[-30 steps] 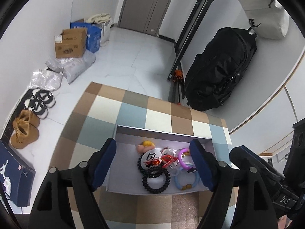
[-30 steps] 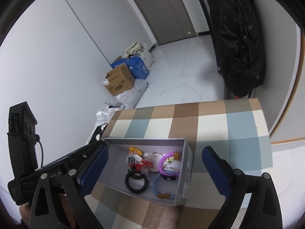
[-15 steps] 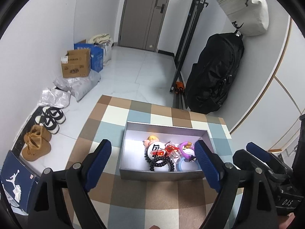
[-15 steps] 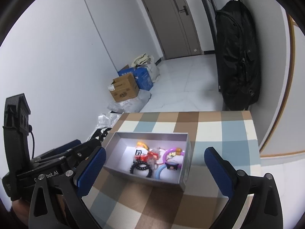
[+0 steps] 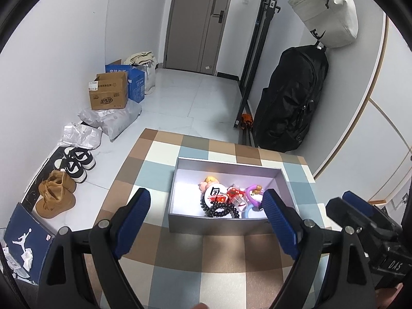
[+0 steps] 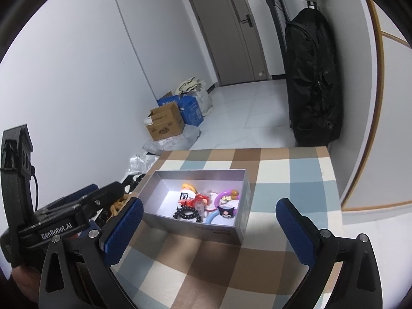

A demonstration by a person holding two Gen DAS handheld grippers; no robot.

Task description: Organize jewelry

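A grey open box stands on the checked tablecloth. Inside lie a black bead bracelet, a round white badge, a red charm, a purple ring, a blue ring and a small yellow figure. My left gripper is open and empty, held above the table in front of the box. My right gripper is open and empty, also in front of the box, to the right of the left one.
The checked table ends at its far edge near a black bag by the wall. On the floor at the left are cardboard boxes, plastic bags and shoes. A door is at the back.
Both grippers have pulled back and up from the box, which now lies farther ahead. Both stay open and empty. The box contents have not moved.
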